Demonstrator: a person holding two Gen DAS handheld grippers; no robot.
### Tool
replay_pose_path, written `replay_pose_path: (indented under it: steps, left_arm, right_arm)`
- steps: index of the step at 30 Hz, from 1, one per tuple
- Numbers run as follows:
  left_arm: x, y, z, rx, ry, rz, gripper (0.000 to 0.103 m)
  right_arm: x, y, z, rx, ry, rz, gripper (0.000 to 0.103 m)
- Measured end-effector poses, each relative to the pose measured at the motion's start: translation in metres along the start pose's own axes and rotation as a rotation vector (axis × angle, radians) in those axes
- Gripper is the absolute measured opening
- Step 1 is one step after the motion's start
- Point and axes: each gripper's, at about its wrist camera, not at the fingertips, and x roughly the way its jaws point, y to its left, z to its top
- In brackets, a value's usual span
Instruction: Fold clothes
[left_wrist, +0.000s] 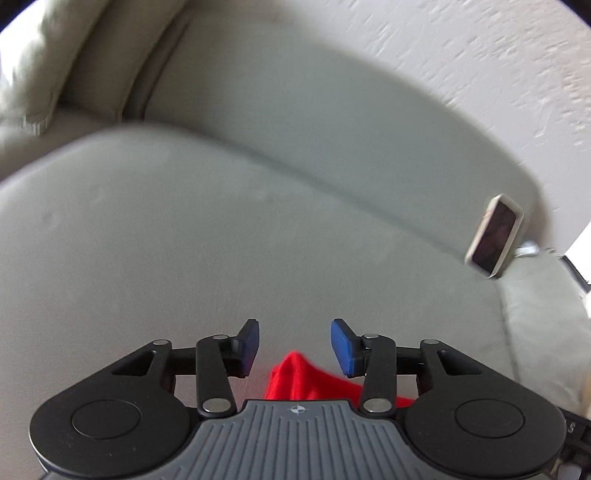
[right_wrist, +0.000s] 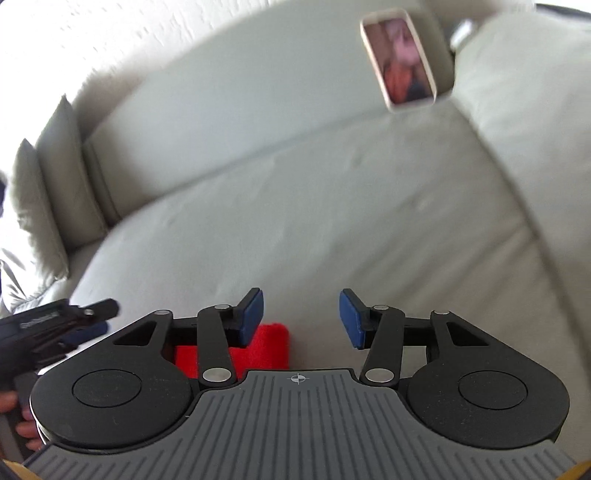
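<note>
- Red garment (left_wrist: 306, 380) lies just under and behind the left gripper (left_wrist: 294, 345), whose jaws gape empty
- Right gripper (right_wrist: 301, 319) likewise spread, cloth beneath its left finger

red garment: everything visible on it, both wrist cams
The red garment is bright red, soft, slightly fuzzy fabric lying on the pale grey sofa seat. The right view shows a squared, folded-looking edge; the left view shows a peaked bunch. Most is hidden behind the claws. Both claws are open; neither visibly grips it.
</note>
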Motion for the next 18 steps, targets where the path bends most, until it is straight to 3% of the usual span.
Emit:
replay_pose_path:
  steps: [2, 4, 5, 7, 9, 13, 15, 16, 18]
  left_arm:
    - [-0.025, -0.01, -0.006, 0.047, -0.016, 0.004, 0.04]
    - [-0.045, -0.021, -0.018, 0.081, 0.012, -0.008, 0.023]
    - [-0.054, -0.027, -0.029, 0.107, 0.03, -0.021, 0.019]
    - [-0.069, -0.038, -0.056, 0.164, 0.06, -0.028, 0.017]
    - [-0.08, -0.047, -0.083, 0.211, 0.077, 0.003, 0.015]
    - [-0.077, -0.052, -0.115, 0.277, 0.123, 0.076, 0.01]
    - [-0.066, -0.046, -0.118, 0.26, 0.157, 0.105, 0.01]
    - [-0.061, -0.04, -0.117, 0.234, 0.173, 0.109, 0.011]
    - [-0.055, -0.03, -0.114, 0.182, 0.196, 0.095, 0.011]
  right_arm:
    - [-0.014, 0.01, -0.014, -0.071, 0.019, 0.039, 0.053]
    - [-0.028, 0.019, -0.028, -0.142, 0.038, 0.078, 0.045]
    - [-0.036, 0.024, -0.035, -0.178, 0.048, 0.097, 0.042]
    - [-0.05, 0.034, -0.049, -0.249, 0.067, 0.136, 0.032]
    - [-0.063, 0.043, -0.064, -0.322, 0.082, 0.171, 0.028]
    - [-0.066, 0.057, -0.092, -0.461, 0.115, 0.198, 0.028]
    - [-0.057, 0.062, -0.103, -0.532, 0.162, 0.176, 0.026]
    - [-0.054, 0.064, -0.108, -0.567, 0.176, 0.16, 0.02]
    - [-0.057, 0.066, -0.114, -0.628, 0.166, 0.132, 0.02]
